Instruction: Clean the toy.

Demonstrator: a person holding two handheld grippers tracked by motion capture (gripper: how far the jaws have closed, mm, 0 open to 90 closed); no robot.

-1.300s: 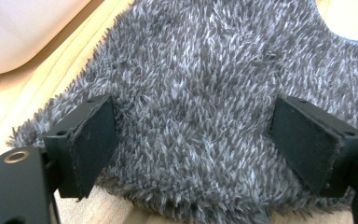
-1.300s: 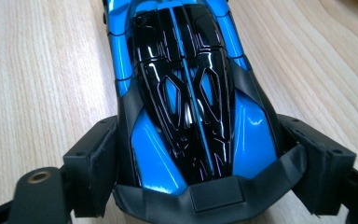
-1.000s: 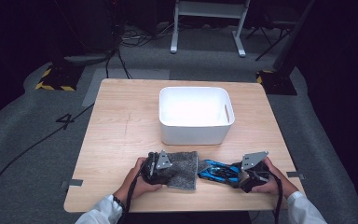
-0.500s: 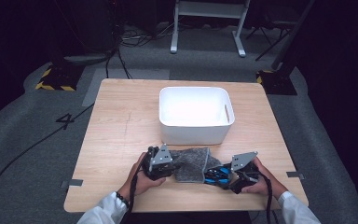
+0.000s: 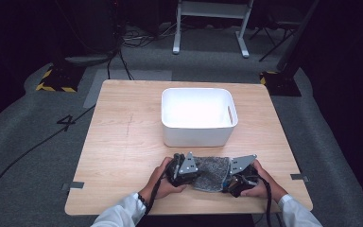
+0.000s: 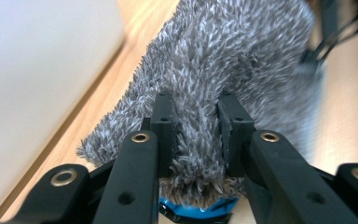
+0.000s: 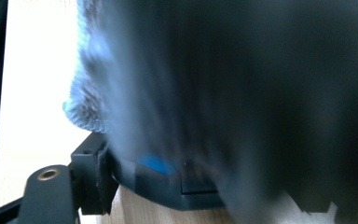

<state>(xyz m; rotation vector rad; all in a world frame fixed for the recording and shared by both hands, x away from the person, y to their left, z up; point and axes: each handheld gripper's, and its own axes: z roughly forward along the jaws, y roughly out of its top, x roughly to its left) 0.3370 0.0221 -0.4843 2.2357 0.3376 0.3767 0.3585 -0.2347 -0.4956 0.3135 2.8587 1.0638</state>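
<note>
A grey fuzzy cover (image 5: 212, 166) lies at the table's front edge between my two grippers. It is draped over a blue and black tool, of which a blue bit (image 5: 226, 183) peeks out. My left gripper (image 5: 196, 174) is shut on the cover's near end. In the left gripper view both pads pinch the grey pile (image 6: 233, 51), with a blue edge (image 6: 196, 209) under it. My right gripper (image 5: 228, 182) is at the cover's right end. In the right gripper view, its one visible finger (image 7: 89, 173) presses on the tool's black part (image 7: 168, 179), beside the blurred cover (image 7: 86, 102).
An empty white bin (image 5: 197, 137) stands on the wooden table (image 5: 123, 142) just behind the grippers; its wall (image 6: 37, 70) is close at the left in the left gripper view. Both of the person's hands come in over the front edge.
The left gripper has moved right with the grey cover, drawing it over the blue tool. The two grippers now stand closer together, and far less blue shows.
</note>
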